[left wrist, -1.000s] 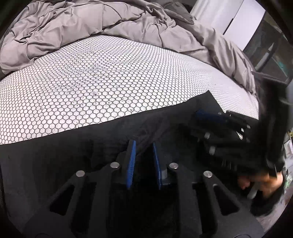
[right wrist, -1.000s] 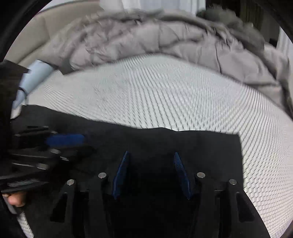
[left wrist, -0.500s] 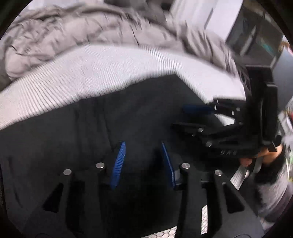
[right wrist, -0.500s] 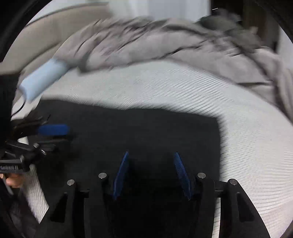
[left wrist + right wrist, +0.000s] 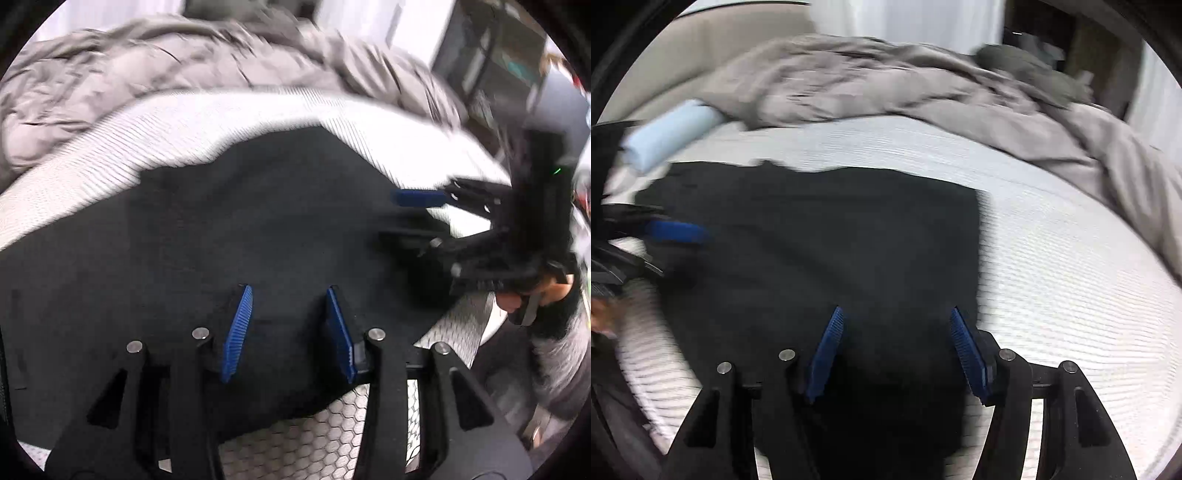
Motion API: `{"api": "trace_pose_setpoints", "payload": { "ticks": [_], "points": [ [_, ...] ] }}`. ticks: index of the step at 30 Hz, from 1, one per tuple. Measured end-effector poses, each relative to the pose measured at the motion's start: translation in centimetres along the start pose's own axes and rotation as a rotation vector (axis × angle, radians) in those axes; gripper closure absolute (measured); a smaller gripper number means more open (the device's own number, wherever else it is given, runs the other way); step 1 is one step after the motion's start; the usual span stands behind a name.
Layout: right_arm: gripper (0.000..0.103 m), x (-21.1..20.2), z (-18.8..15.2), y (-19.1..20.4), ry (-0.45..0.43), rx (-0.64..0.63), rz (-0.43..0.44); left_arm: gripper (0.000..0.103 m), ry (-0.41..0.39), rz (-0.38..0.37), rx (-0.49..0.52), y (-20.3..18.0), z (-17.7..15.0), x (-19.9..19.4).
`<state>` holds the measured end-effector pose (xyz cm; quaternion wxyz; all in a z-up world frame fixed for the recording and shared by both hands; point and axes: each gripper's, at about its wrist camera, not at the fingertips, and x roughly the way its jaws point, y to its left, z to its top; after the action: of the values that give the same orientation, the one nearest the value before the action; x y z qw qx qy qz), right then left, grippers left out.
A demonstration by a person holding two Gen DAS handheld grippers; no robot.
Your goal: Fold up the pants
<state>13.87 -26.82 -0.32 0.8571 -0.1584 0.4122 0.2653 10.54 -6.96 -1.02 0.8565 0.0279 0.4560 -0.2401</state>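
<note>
Below each open gripper (image 5: 284,295), black pants (image 5: 221,236) flat on the bed (image 5: 1052,266)

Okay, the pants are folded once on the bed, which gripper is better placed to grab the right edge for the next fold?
Probably the right gripper: its opening jaws hang over the pants beside that edge. The left gripper hovers further left.

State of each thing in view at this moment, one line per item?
Black pants: folded, lying flat on the bed, held by neither tongs.
Left tongs: open, nothing between the pads.
Right tongs: opening, nothing gripped.
Grey duvet: crumpled, pushed to the far side.
White patterned sheet: spread flat.
Light blue roll: rolled up, lying beside the duvet.
</note>
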Motion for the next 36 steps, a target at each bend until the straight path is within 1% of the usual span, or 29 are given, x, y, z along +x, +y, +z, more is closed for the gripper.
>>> {"api": "trace_pose_setpoints", "payload": {
  "ticks": [1,2,3,4,6,8,9,10,11,13,14,15,16,17,18,19,21,22,24,25,27,28,29,30,31,32,33,35,36],
  "points": [
    [0.042,0.6,-0.4,0.8,0.018,-0.012,0.021,0.065,0.005,0.028,0.026,-0.3,-0.5,0.4],
    [0.042,1.5,-1.0,1.6,0.049,-0.051,0.002,0.065,0.000,0.024,0.034,-0.3,-1.0,0.2],
    [0.042,2.1,-1.5,1.9,0.053,-0.080,-0.024,0.065,-0.003,0.020,0.033,-0.1,-1.5,-0.2],
    [0.042,2.0,-2.2,1.3,0.037,-0.086,-0.038,0.065,-0.006,0.028,0.016,0.5,-2.0,-1.0],
    [0.042,0.9,-3.1,-0.8,0.025,-0.042,-0.070,0.065,-0.022,0.030,-0.026,1.7,-3.2,-2.3],
    [0.042,-0.6,-4.7,-3.3,0.010,0.018,-0.131,0.065,-0.047,0.036,-0.071,2.7,-4.5,-3.8],
    [0.038,-0.9,-5.4,-4.4,0.014,0.050,-0.162,0.062,-0.070,0.060,-0.100,3.2,-5.1,-4.8],
    [0.034,-0.9,-5.9,-6.1,0.018,0.104,-0.181,0.057,-0.084,0.092,-0.141,3.9,-5.8,-5.9],
    [0.034,-1.4,-6.2,-7.3,0.010,0.156,-0.168,0.054,-0.105,0.110,-0.180,4.6,-6.5,-7.1],
    [0.034,-3.0,-6.4,-8.0,-0.026,0.224,-0.138,0.054,-0.172,0.146,-0.271,6.3,-8.0,-9.6],
    [0.034,-4.2,-6.7,-7.6,-0.074,0.232,-0.122,0.052,-0.206,0.174,-0.331,7.4,-8.9,-11.1],
    [0.034,-5.0,-6.7,-7.3,-0.113,0.224,-0.103,0.047,-0.236,0.211,-0.400,8.6,-9.8,-12.5],
    [0.033,-5.1,-6.7,-6.7,-0.120,0.192,-0.072,0.043,-0.266,0.241,-0.477,10.1,-11.0,-13.8],
    [0.031,-4.0,-6.8,-6.5,-0.076,0.158,-0.063,0.035,-0.283,0.257,-0.537,11.6,-11.9,-14.6],
    [0.028,-2.1,-7.3,-6.1,0.021,0.105,-0.081,0.034,-0.295,0.278,-0.617,13.1,-13.1,-15.4],
    [0.028,-1.1,-7.5,-6.0,0.046,0.094,-0.092,0.034,-0.292,0.315,-0.703,14.8,-14.3,-15.9],
    [0.024,-2.1,-7.5,-6.0,0.002,0.122,-0.082,0.034,-0.283,0.348,-0.821,17.1,-16.2,-16.4],
    [0.024,-2.8,-7.3,-6.2,-0.017,0.124,-0.062,0.034,-0.295,0.332,-0.885,18.6,-17.2,-16.5],
    [0.022,-3.8,-7.4,-6.9,-0.045,0.144,-0.056,0.034,-0.336,0.281,-0.956,20.5,-18.4,-16.5],
    [0.022,-4.0,-7.4,-7.2,-0.050,0.155,-0.059,0.034,-0.371,0.258,-0.997,21.7,-18.7,-16.6],
    [0.022,-3.3,-7.1,-7.7,-0.047,0.166,-0.054,0.035,-0.402,0.233,-1.049,23.4,-18.8,-16.8],
    [0.022,-3.1,-7.2,-7.7,-0.039,0.164,-0.057,0.037,-0.408,0.229,-1.066,24.4,-18.3,-16.7],
    [0.022,-3.0,-7.3,-7.7,-0.032,0.160,-0.060,0.053,-0.406,0.249,-1.088,25.2,-17.9,-16.7],
    [0.022,-2.7,-7.4,-7.5,-0.026,0.155,-0.062,0.080,-0.394,0.272,-1.106,25.9,-17.6,-16.6],
    [0.022,-2.6,-7.3,-7.1,-0.025,0.152,-0.061,0.090,-0.382,0.295,-1.118,26.3,-17.3,-16.7],
    [0.022,-2.6,-7.4,-6.9,-0.026,0.149,-0.059,0.096,-0.385,0.319,-1.104,26.2,-16.9,-16.7],
    [0.022,-2.7,-7.4,-6.8,-0.029,0.147,-0.058,0.099,-0.406,0.349,-1.064,25.4,-16.2,-17.3],
    [0.022,-2.8,-7.0,-7.1,-0.042,0.149,-0.061,0.100,-0.431,0.428,-0.947,22.7,-14.1,-18.6],
    [0.022,-3.0,-7.0,-7.1,-0.049,0.153,-0.060,0.100,-0.448,0.453,-0.877,20.8,-12.7,-19.4]
  ]
}}
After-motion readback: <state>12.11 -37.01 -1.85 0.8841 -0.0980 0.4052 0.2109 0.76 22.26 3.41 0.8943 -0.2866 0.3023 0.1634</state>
